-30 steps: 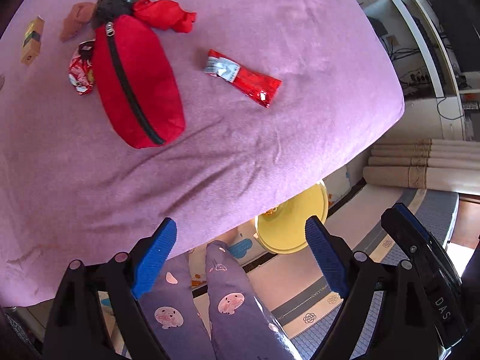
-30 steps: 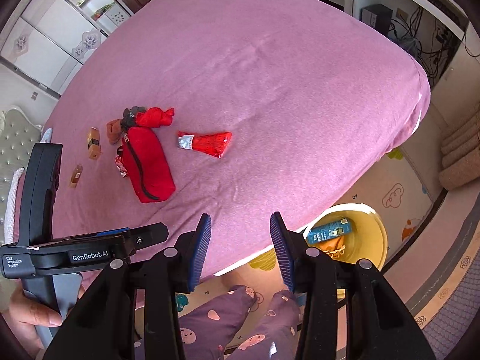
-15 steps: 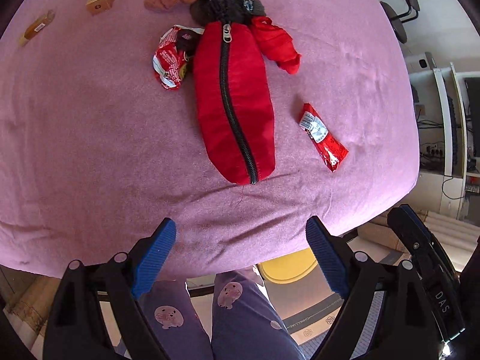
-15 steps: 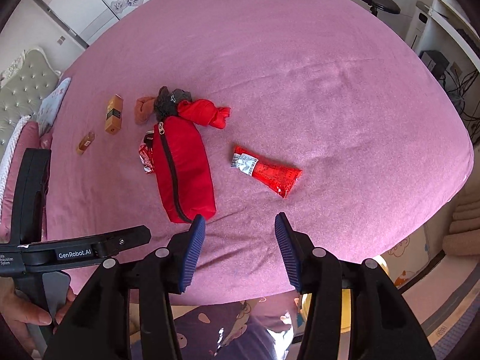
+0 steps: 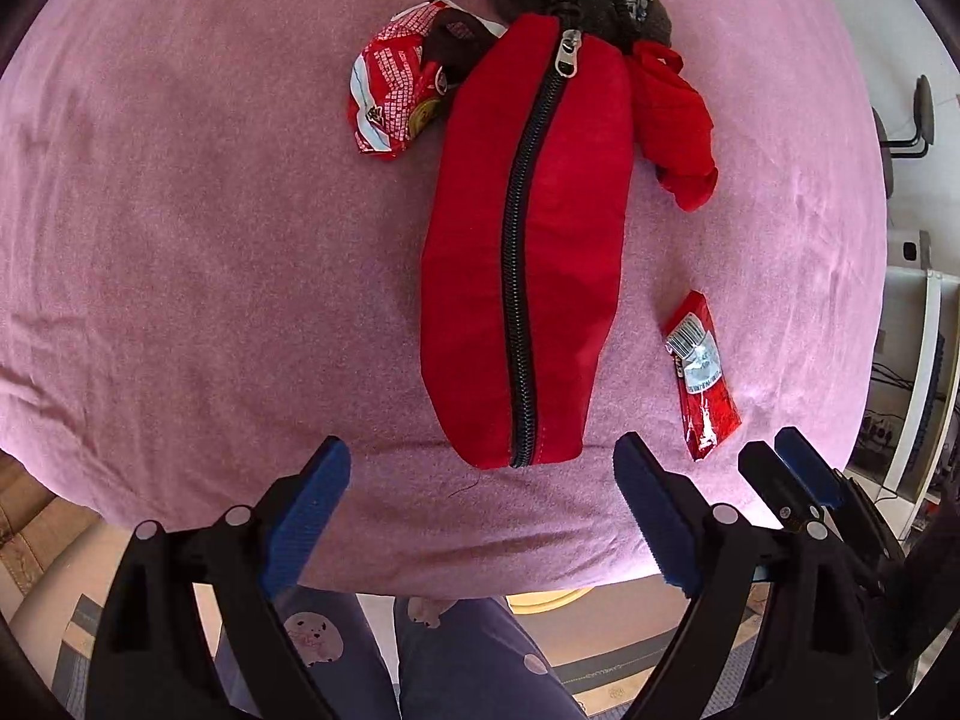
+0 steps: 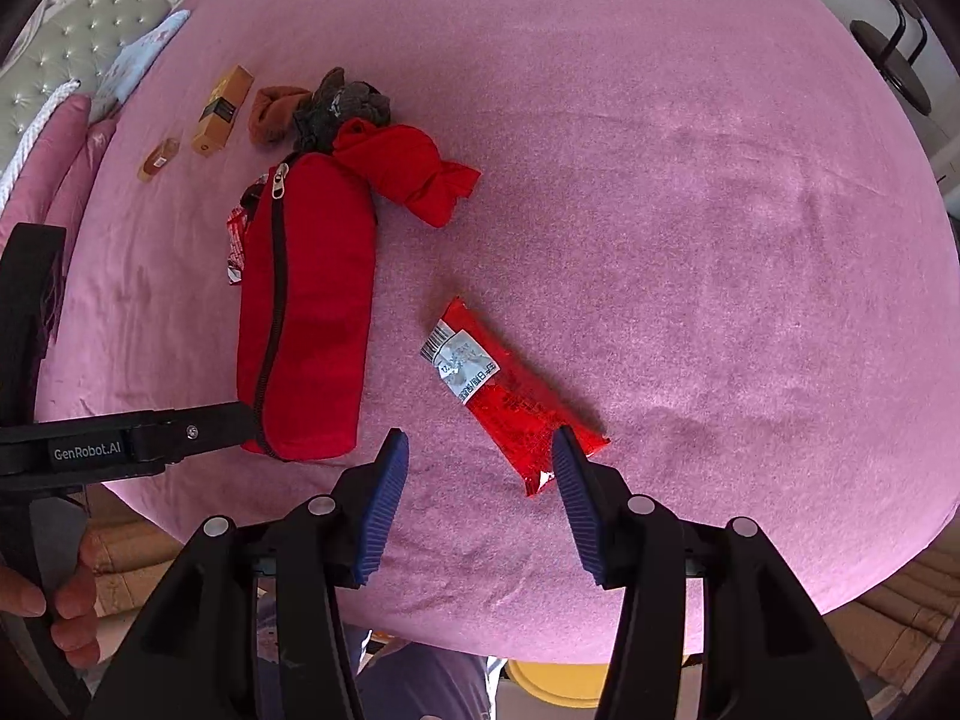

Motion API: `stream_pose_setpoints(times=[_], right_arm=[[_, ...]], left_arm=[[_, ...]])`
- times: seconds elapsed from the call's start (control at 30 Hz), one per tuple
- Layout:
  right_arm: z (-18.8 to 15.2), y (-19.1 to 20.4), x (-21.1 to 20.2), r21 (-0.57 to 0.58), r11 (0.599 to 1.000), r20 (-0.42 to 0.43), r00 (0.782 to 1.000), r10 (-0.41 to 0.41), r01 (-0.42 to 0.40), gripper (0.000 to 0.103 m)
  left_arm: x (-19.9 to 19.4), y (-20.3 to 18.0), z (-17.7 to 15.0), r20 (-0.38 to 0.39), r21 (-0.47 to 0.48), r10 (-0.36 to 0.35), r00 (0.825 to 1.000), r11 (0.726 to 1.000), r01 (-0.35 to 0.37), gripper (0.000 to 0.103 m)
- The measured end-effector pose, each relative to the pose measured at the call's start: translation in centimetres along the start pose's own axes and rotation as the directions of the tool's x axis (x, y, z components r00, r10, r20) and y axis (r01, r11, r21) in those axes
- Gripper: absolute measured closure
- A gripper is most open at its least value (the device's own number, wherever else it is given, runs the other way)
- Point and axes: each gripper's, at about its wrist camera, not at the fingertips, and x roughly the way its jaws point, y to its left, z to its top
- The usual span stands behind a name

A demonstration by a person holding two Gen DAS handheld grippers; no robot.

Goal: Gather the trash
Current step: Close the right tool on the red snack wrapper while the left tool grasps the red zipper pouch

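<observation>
A long red snack wrapper (image 6: pixel 510 396) with a white label lies flat on the pink bedspread (image 6: pixel 690 210). My right gripper (image 6: pixel 480 450) hangs over its near end, open, with the right pad just over the wrapper's tip and nothing pressed. A second, crumpled red-and-white wrapper (image 5: pixel 396 96) lies half tucked under the top left of a red zip pouch (image 5: pixel 528 252). My left gripper (image 5: pixel 480 468) stands wide open just short of the pouch's near end and holds nothing. The long wrapper (image 5: pixel 702 378) shows right of the pouch, with the right gripper's fingers (image 5: pixel 804 462) beside it.
A red cloth (image 6: pixel 414 174), grey sock (image 6: pixel 342 105) and brown sock (image 6: pixel 273 114) bunch at the pouch's far end. A yellow box (image 6: pixel 222 108) and small brown sachet (image 6: pixel 159 159) lie further left. A yellow bin (image 6: pixel 558 678) and the person's purple-trousered legs (image 5: pixel 456 660) are below the bed edge.
Both grippers have moved from beyond the bed edge in over the bedspread and lower, rolling as they went. The right jaws stand a little wider. The bin is now mostly hidden.
</observation>
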Motion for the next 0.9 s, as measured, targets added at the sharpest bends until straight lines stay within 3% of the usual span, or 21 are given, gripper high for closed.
stream_pose_setpoints(times=[0.37, 0.43, 0.53, 0.73, 0.9], right_arm=[[2.1, -0.2, 5.7, -0.104, 0.995, -0.125, 0.992, -0.004, -0.009, 0.053], [2.2, 0.0, 6.0, -0.102, 0.995, -0.127, 0.992, 0.005, -0.018, 0.062], [2.5, -0.1, 5.6, -0.072, 0.995, -0.121, 0.991, 0.059, -0.068, 0.069], [3.2, -1.3, 4.6, 0.052, 0.984, -0.097, 0.98, 0.175, -0.171, 0.07], [3.4, -1.6, 4.1, 0.104, 0.973, -0.083, 0.973, 0.213, -0.204, 0.07]], left_arm=[[2.9, 0.0, 1.4, -0.05, -0.07, 0.041, 0.998, 0.997, -0.044, 0.012], [3.4, -0.2, 1.6, -0.057, -0.076, 0.045, 0.997, 0.996, -0.049, 0.01], [4.3, -0.7, 2.2, -0.073, -0.076, 0.049, 0.996, 0.996, -0.055, 0.009], [6.2, -0.5, 2.4, -0.107, -0.078, 0.056, 0.993, 0.995, -0.064, 0.008], [7.7, -1.4, 2.4, -0.129, -0.074, 0.096, 0.987, 0.992, -0.107, 0.011]])
